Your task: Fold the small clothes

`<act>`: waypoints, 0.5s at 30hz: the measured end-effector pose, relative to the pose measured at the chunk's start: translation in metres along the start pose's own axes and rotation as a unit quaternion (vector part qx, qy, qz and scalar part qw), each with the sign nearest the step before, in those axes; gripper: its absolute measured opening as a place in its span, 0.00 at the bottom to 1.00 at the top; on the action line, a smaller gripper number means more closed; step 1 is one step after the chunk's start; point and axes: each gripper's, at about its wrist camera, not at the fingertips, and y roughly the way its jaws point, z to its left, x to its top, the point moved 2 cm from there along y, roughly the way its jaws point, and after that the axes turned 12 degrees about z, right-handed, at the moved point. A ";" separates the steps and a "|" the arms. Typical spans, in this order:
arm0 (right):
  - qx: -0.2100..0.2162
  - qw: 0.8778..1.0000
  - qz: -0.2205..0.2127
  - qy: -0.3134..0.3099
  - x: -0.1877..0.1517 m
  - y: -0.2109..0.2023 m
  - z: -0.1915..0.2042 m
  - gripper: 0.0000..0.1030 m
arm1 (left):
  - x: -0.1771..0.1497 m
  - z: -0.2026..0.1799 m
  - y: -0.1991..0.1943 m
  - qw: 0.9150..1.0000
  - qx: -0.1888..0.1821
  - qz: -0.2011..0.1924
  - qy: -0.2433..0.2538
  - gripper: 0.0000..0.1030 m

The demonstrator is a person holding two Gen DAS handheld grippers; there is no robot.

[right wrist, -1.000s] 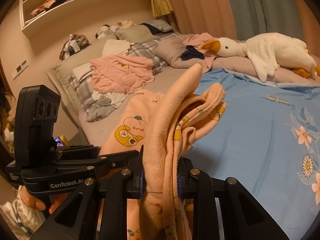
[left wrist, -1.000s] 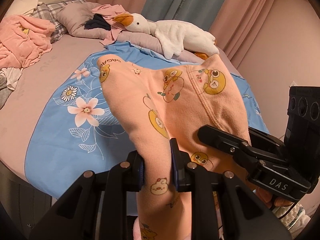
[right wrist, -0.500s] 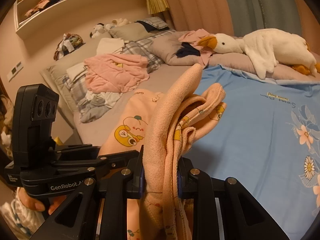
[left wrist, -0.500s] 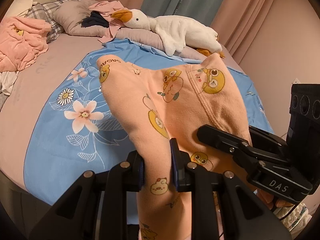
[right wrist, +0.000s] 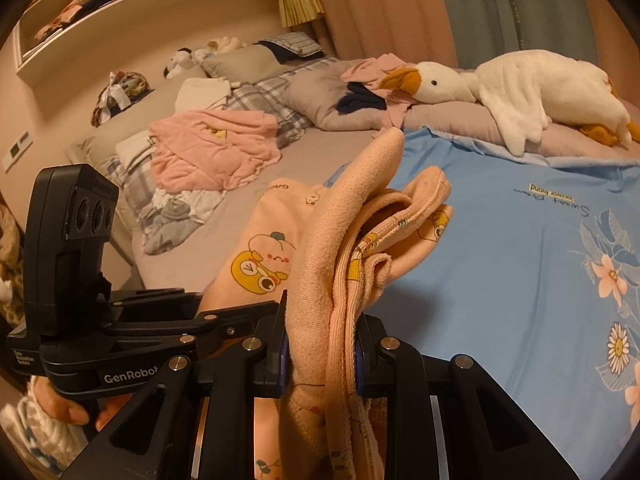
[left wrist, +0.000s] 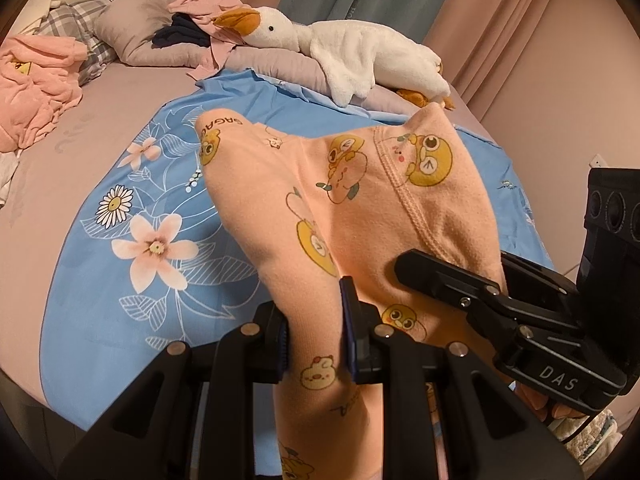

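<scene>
A small peach garment (left wrist: 360, 208) printed with yellow cartoon animals hangs stretched between both grippers above the bed. My left gripper (left wrist: 316, 332) is shut on one bunched edge of it; the cloth drapes down below the pads. In the right wrist view my right gripper (right wrist: 320, 352) is shut on several gathered layers of the same peach garment (right wrist: 340, 248), which stand up past the fingers. The right gripper's body (left wrist: 532, 320) shows at the right of the left wrist view, the left gripper's body (right wrist: 100, 320) at the left of the right wrist view.
A blue floral sheet (left wrist: 132, 240) lies spread on the mauve bed (left wrist: 60, 152) under the garment. A white plush goose (left wrist: 360, 48) rests on pillows at the far side. A pink clothes pile (right wrist: 212, 152) and plaid pillows sit at the head. Curtains hang behind.
Both grippers have drifted forward over the bed with the garment still clamped; the goose and pillows sit closer and lower in view. The grips have not changed.
</scene>
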 end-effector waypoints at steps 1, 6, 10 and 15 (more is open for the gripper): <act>0.000 1.000 0.000 0.002 0.002 0.001 -0.002 0.25 | 0.003 0.000 0.002 1.000 0.000 0.001 0.001 0.21; -0.001 1.000 -0.002 0.008 0.008 0.007 -0.011 0.25 | 0.016 0.002 0.012 1.000 0.004 0.004 0.007 0.21; -0.002 1.000 -0.003 0.012 0.014 0.013 -0.019 0.25 | 0.027 0.000 0.022 1.000 0.008 0.009 0.012 0.21; -0.002 1.000 -0.001 0.019 0.022 0.021 -0.030 0.25 | 0.041 0.002 0.035 1.000 0.012 0.016 0.018 0.21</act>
